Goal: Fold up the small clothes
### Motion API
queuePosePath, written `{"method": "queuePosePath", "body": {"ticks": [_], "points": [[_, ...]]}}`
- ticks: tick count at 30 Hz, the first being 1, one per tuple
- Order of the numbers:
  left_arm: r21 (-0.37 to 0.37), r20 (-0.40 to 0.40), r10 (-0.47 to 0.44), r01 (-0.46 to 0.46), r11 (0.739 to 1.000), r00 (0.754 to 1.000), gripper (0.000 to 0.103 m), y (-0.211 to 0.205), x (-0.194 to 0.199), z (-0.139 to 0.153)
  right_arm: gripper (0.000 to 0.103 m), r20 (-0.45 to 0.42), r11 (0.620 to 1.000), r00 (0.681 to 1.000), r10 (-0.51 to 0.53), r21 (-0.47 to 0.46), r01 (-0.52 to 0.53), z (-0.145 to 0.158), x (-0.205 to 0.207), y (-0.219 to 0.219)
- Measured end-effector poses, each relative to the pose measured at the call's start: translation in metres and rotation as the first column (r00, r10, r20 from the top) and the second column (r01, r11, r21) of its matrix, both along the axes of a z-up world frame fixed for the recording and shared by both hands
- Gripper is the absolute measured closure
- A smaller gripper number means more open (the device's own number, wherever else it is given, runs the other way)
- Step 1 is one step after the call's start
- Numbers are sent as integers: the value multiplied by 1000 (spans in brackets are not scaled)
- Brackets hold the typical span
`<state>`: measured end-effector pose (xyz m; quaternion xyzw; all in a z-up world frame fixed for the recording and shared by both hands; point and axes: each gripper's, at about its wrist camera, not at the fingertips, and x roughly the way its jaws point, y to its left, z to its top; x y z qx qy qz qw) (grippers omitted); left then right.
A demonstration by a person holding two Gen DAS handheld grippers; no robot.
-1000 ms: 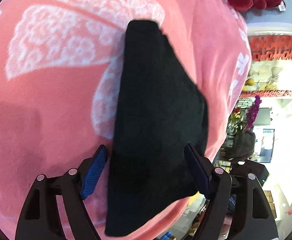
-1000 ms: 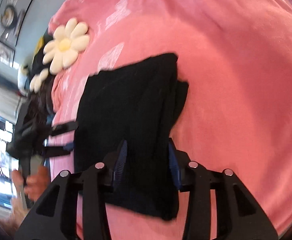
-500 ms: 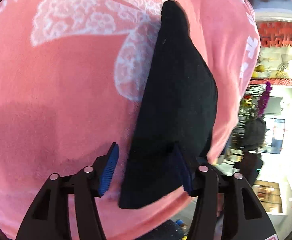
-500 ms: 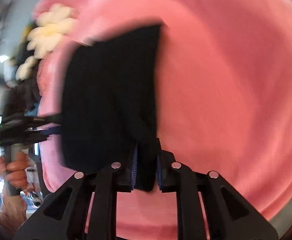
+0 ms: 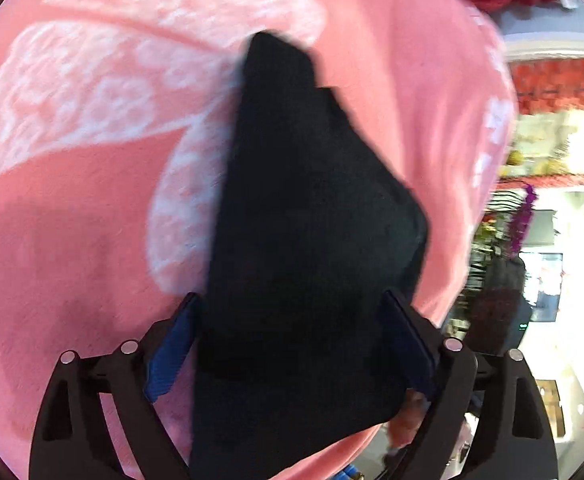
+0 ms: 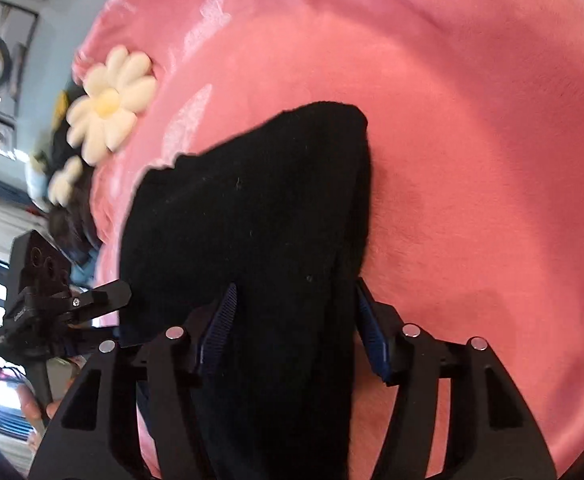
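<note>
cloth: a small black garment (image 5: pixel 312 248) lies on a pink blanket (image 5: pixel 92 260), near the blanket's edge; in the right wrist view it (image 6: pixel 252 232) shows as a flat, layered piece.
left gripper: the left gripper (image 5: pixel 292 344) straddles the cloth's near end, its blue pads (image 5: pixel 172 344) well apart and the jaws opening; cloth lies between them, but the pads do not look to be pressing it.
right gripper: the right gripper (image 6: pixel 292 332) straddles a narrower, thicker band of the same cloth, jaws partly apart and opening; the pads (image 6: pixel 218 328) stand beside the fabric, not squeezing it as far as I can tell.
why so placed: each tool sits at its own edge of the cloth, likely so both ends can be laid down square and the fold released at once.
long axis: in the left view the cloth runs from the gripper away up the frame, tapering to a narrow tip by the white butterfly print (image 5: pixel 112 92).
pointing: in the right view the rounded far end aims up and right, away from the daisy cushion (image 6: pixel 108 104).
step: a fold seems just set down; judged, not seen.
risk: soft blanket may let the layers slide apart.
</note>
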<state>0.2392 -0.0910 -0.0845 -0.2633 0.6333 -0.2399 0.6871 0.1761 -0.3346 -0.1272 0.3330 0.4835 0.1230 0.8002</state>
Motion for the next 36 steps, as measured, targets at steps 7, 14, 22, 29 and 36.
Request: {"method": "queuePosePath", "body": {"ticks": [7,14,22,29,36], "points": [[22,116,-18,15,1000,993,70,36,-18,55,73,99,996,991,91,-11,-90,54,-21,14],[58,-19,-5,6,998,1000,35,42,-26,9,41,-46,999,999,-26,17,27,4,-29,2],[-40,0,-12,12,999,1000,14,7,-17,-2,33,-43,996,998,-42,77,45,-6,-20,8],[-53,-7,13,-13,998,1000,71,16,-14,6,80,5,995,1000,-31,90,31,26,-19,22],[-49,169,-20,29,998,985,78,53,-44,92,81,182,999,982,52,-18,-50,127,-48,73]]}}
